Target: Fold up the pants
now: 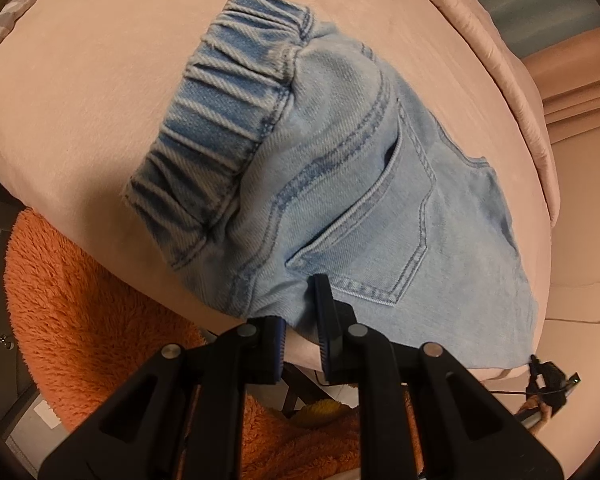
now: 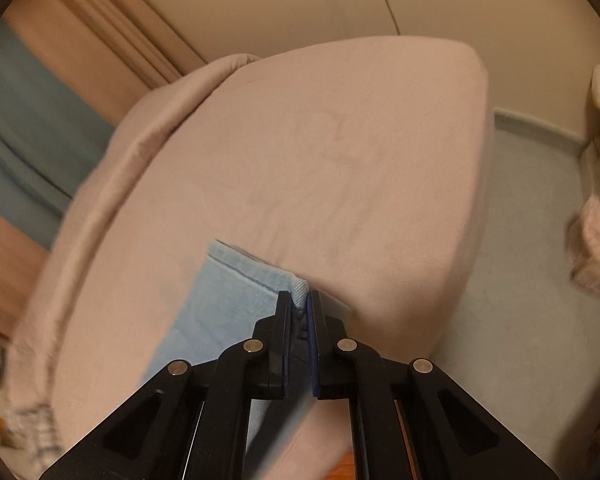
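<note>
On top of the pink bed sit light blue denim pants, long axis running diagonal in the left view, elastic waistband up-left, back pocket facing up. Left gripper is pinched narrow on the pants' near edge. Right gripper is clamped on a hem corner. Grey bolster lettering is too small to read.

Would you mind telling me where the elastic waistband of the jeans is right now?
In the left wrist view, the elastic waistband lies upper left of centre on the pink bedsheet, beyond the back pocket.
</note>
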The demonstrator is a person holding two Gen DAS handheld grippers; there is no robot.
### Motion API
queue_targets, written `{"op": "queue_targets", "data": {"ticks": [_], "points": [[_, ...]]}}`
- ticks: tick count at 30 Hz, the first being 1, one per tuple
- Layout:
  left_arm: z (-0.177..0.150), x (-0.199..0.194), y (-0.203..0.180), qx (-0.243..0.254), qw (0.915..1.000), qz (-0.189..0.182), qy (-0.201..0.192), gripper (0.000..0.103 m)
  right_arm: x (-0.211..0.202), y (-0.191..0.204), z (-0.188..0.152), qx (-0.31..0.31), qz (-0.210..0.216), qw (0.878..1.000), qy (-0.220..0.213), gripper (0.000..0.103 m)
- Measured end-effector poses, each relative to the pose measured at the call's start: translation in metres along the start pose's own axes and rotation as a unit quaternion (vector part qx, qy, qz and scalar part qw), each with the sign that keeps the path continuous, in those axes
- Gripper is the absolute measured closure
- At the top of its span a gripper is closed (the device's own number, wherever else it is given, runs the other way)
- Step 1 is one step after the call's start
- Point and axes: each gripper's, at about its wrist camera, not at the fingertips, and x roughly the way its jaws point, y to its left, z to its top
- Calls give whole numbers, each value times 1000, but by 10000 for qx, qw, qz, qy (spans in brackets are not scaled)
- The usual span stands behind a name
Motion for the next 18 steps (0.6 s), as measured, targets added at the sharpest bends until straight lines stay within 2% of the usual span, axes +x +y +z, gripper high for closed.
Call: {"op": "queue_targets", "data": {"ticks": [2, 3, 6, 12, 15, 18], "points": [[1, 0, 0, 8, 10000, -3, 23, 87, 15, -6, -13, -253, -418, 9987, 124, 96], [2, 1, 0, 14, 10000, -12, 30, 88, 23, -8, -14, -220, -461, 9985, 189, 96], [2, -1, 1, -9, 10000, -46, 7, 89, 40, -10, -12, -11, -398, 9989, 243, 96], [-2, -2, -2, 38, 10000, 2, -63, 88, 27, 5, 0, -265, -401, 9988, 104, 96], [0, -2, -2, -18, 10000, -35, -29, 87, 49, -3, -4, -163, -547, 9976, 395, 96], [1, -10, 0, -65, 9999, -133, 66, 86, 41, 1, -5, -379, -659, 9965, 348, 96]]}}
